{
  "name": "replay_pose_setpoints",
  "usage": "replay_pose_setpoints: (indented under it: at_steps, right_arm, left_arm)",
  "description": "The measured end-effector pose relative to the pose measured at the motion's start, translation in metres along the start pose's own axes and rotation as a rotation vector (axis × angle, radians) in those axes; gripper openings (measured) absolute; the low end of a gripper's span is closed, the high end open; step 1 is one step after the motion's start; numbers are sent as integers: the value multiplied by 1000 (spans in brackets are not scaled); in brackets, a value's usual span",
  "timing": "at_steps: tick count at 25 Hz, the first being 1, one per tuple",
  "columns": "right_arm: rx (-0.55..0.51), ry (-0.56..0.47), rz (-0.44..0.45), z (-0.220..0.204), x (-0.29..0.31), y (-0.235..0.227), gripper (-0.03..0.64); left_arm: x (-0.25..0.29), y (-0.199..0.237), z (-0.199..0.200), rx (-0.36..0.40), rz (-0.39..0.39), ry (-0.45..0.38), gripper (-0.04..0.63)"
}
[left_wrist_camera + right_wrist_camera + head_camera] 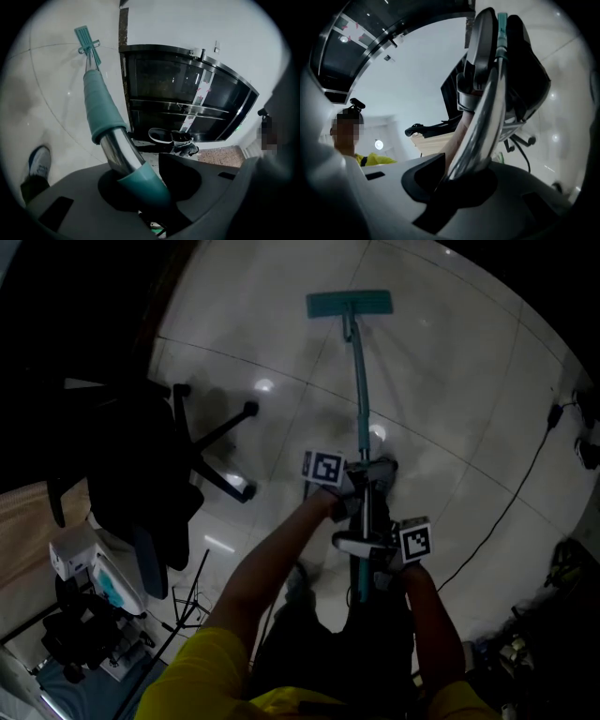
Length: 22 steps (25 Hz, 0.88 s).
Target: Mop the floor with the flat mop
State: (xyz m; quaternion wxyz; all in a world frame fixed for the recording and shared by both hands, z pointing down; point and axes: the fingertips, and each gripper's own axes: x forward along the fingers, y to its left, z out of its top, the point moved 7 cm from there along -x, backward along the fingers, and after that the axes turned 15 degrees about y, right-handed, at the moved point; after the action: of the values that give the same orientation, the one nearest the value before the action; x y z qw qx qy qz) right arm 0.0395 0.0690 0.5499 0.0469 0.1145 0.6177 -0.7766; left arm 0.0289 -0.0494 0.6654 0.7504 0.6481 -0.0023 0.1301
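Mid-stroke, by the look of it. Teal flat mop head (pixel 349 304) lying flat on the glossy white tiled floor (pixel 450 362), well out ahead of the feet, at the far end of a long silver metal pole with teal sleeves (pixel 360 399).

Left hand-held gripper (pixel 367 472) clenched around that pole lower down, nearer the head. Right hand-held gripper (pixel 361 545) clamped on it too, further up toward the handle end. Classic two-point hold: lower one for steering and pressing down, upper one for pushing and pulling, probably.

Backed up by the left gripper view, with the pole wedged in the notch between the jaws and running straight off to the mop head. Same story in the right gripper view: shiny tube pinched tight, nothing else in there. Pole tilted rather than upright, presumably to keep the pad flat while reaching forward.

Black office chair on castors (pixel 150 474) off to the left, clear of the mop. Thin black cable (pixel 506 512) snaking over the tiles on the right. Worth watching both on a wider sweep.

Hard to judge progress. Greyish patches on the tiles, maybe damp, maybe just reflections.
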Motion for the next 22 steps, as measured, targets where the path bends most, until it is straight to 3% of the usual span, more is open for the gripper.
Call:
replay_pose_setpoints:
  at_steps: [3,6,8,11,14,17,20,22]
  right_arm:
    - [71,-5,7,-71,5,20,78]
    - [79,-32,21,-87,2,29,78]
    - [44,-27,37,-68,-3,24,84]
    - [-31,44,-49,-9,-16,5,91]
    - [-67,65,-105,62,-27,-15,89]
    - [-88,-16,-43,112,-29,-20,85]
    - [-94,-24,-40,112,-23,-21,89]
    - [-57,3,-45,80,-13,-18,80]
  left_arm:
    - [16,-28,-77,-105,-116,-34,133]
    - [22,-43,-87,-30,-182,-68,133]
    - [22,-36,-69,-33,-159,-51,135]
    - [19,-25,-12,-62,-177,-24,141]
    - [8,-5,69,98,-167,-42,141]
    - [-3,10,118,89,-130,-39,138]
    - [-4,9,120,81,-93,-5,136]
    - [0,8,87,38,-97,-6,106]
